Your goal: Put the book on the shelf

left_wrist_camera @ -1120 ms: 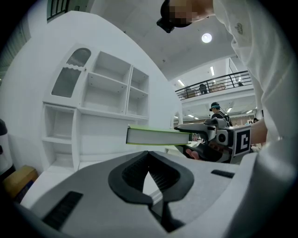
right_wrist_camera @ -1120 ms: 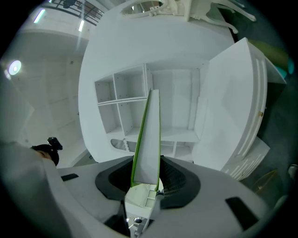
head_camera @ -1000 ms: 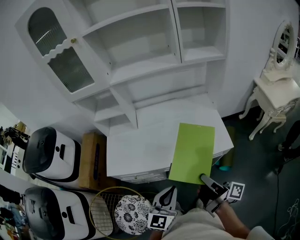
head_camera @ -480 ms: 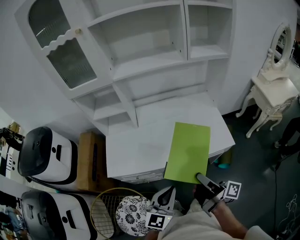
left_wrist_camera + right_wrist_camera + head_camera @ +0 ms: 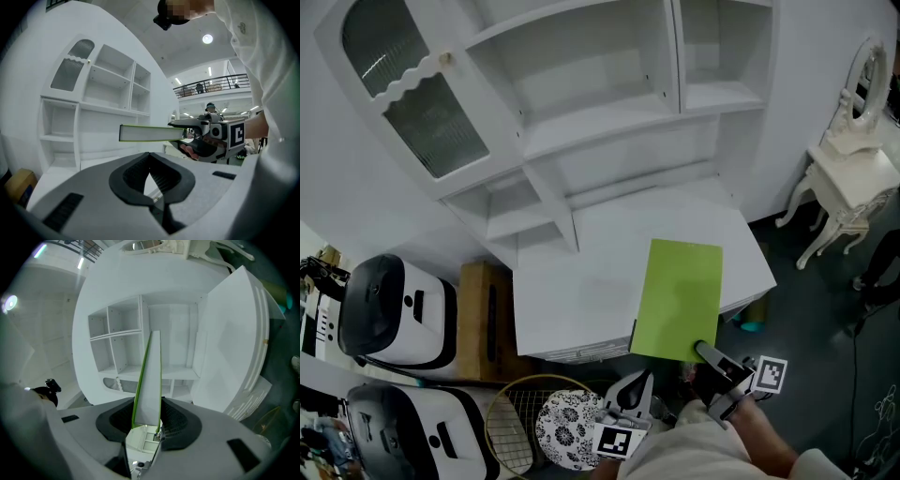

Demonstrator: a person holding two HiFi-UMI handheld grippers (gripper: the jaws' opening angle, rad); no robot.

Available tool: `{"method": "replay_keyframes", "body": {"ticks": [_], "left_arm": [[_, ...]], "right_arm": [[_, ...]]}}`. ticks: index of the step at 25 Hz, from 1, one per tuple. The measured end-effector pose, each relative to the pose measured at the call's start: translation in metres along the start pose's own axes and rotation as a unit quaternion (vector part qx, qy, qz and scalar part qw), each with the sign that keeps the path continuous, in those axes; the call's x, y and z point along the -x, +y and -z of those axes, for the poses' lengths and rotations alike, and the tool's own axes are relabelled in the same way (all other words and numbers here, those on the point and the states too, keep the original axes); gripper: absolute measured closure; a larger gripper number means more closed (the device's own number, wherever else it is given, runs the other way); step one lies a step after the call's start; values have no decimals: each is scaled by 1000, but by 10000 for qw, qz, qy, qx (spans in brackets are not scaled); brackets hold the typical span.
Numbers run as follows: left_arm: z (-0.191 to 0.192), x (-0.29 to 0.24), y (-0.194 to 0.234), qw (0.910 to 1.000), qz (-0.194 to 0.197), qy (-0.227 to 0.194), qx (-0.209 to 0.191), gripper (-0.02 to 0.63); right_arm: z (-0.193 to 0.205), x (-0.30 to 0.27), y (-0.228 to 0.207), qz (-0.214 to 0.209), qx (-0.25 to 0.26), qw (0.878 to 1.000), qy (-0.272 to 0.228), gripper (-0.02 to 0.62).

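Note:
A thin lime-green book (image 5: 680, 300) hangs flat over the front right of the white desk top (image 5: 581, 272), below the empty white shelves (image 5: 600, 122). My right gripper (image 5: 710, 356) is shut on the book's near edge. In the right gripper view the book (image 5: 150, 380) stands edge-on between the dark pads of the right gripper (image 5: 147, 420), pointing at the shelf unit. My left gripper (image 5: 630, 398) sits lower and to the left, shut and holding nothing. The left gripper view shows that left gripper (image 5: 150, 157) with its jaws together, and the book (image 5: 150, 133) level beyond it in the right gripper (image 5: 180, 133).
The cabinet's glass door (image 5: 403, 94) stands open at upper left. Two white-and-black machines (image 5: 389, 309), a cardboard box (image 5: 483, 319) and a racket (image 5: 520, 422) lie left of the desk. A white dressing table with mirror (image 5: 853, 178) stands to the right.
Both grippers and the book have drifted a little to the left over the desk's front edge. The right gripper's hold on the book is the same.

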State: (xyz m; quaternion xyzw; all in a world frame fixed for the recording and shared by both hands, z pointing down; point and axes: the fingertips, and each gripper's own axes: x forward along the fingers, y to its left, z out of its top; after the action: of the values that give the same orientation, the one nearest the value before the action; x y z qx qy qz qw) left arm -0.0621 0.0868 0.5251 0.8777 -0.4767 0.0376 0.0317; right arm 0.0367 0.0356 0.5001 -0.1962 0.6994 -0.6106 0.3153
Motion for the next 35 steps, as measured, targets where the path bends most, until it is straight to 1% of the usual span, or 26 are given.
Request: {"method": "replay_keyframes", "body": {"ticks": [3, 6, 13, 16, 21, 25, 30, 35], "left_arm": [[-3, -9, 3, 9999, -85, -26, 87, 603], [-3, -23, 6, 9999, -129, 49, 77, 603], [-23, -76, 21, 9997, -235, -59, 67, 603], [-31, -99, 27, 9995, -267, -140, -21, 603], [-37, -130, 33, 9992, -386, -115, 10, 603], [-35, -148, 29, 9991, -425, -42, -5, 603], [-28, -163, 26, 9985, -535, 86, 113, 603], [-28, -166, 36, 9978, -635, 123, 173, 603]], "right_arm": [[-8, -11, -1, 6, 42, 9999, 120, 439], [-22, -21, -1, -63, 24, 9998, 194, 439], [-64, -53, -2, -125, 13, 9991, 415, 439], [-84, -63, -2, -161, 34, 9988, 470, 439], [-114, -75, -5, -177, 38, 9982, 569, 439], [-127, -77, -10, -139, -29, 9976, 673, 439], [-141, -78, -21, 1, -146, 9969, 775, 439], [-149, -87, -29, 57, -136, 9968, 782, 439]]}}
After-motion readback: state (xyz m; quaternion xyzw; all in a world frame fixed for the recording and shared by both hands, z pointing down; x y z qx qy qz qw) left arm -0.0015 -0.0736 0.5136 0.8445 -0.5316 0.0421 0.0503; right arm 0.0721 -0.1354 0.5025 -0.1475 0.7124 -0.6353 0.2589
